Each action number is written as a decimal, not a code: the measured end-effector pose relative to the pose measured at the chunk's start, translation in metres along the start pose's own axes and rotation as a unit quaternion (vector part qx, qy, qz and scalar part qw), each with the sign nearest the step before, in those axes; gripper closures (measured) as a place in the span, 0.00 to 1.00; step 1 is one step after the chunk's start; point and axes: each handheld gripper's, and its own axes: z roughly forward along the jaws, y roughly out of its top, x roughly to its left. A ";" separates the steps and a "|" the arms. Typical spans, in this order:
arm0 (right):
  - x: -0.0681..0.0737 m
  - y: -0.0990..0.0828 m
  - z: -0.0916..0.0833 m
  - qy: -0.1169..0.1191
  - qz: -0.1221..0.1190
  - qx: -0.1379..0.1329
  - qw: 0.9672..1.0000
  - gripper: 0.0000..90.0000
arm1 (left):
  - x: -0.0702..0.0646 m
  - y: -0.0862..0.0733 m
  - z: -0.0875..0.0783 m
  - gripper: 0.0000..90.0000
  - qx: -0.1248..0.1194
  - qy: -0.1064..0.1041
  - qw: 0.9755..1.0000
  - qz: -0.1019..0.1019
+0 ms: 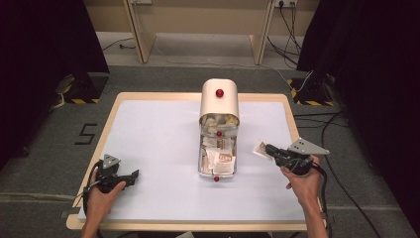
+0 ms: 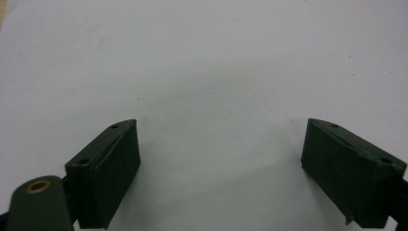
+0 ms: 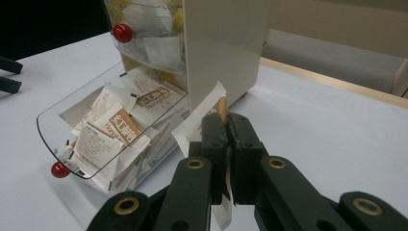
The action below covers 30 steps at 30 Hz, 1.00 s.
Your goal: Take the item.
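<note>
Right gripper (image 1: pixel 267 148) has its black jaws clenched on a small paper packet (image 1: pixel 260 148), held just right of the cream box (image 1: pixel 219 101) at the middle of the table (image 1: pixel 148 134). From the right gripper view the packet (image 3: pixel 211 108) is white with a tan edge, pinched flat between the jaws and sticking out above and below them. Left gripper (image 1: pixel 130 177) rests near the table's front left corner, jaws spread wide with nothing between them; its own view shows bare white tabletop (image 2: pixel 202 62).

A clear plastic drawer (image 1: pixel 217 159) with a red knob (image 1: pixel 216 178) is pulled out of the box, heaped with paper packets. Up close, one brown label (image 3: pixel 124 126) bears Chinese characters and another reads roughly "Hongshi", though the print is blurred. The upper compartment (image 3: pixel 144 29), also clear with a red knob (image 3: pixel 122 32), holds crumpled white and yellow packets. From above, the box's rounded top carries a third red knob (image 1: pixel 219 92).
</note>
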 end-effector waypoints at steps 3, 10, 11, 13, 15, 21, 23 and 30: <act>-0.002 -0.001 0.000 -0.003 0.002 0.001 1.000 0.97 | 0.000 0.000 0.000 0.14 0.000 0.000 1.000 0.000; -0.008 -0.007 -0.001 -0.010 0.008 0.009 1.000 0.96 | 0.000 0.000 0.000 0.14 0.000 0.000 1.000 0.000; -0.009 -0.008 -0.001 -0.014 0.008 0.011 1.000 0.96 | 0.000 0.000 0.000 0.14 0.000 0.000 1.000 0.000; -0.011 -0.009 -0.001 -0.015 0.010 0.012 1.000 0.96 | 0.000 0.000 0.000 0.14 0.000 0.000 1.000 0.000; -0.011 -0.010 -0.001 -0.016 0.011 0.012 1.000 0.96 | 0.000 0.000 0.000 0.14 0.000 0.000 1.000 0.000; -0.016 -0.015 0.000 -0.023 0.014 0.019 0.999 0.96 | 0.000 0.000 0.000 0.14 0.000 0.000 1.000 0.000; -0.016 -0.016 0.001 -0.024 0.017 0.021 0.999 0.96 | 0.000 0.000 0.000 0.14 0.000 0.000 1.000 0.000; -0.019 -0.021 0.003 -0.028 0.018 0.029 0.999 0.96 | 0.000 0.000 0.000 0.14 0.000 0.000 1.000 0.000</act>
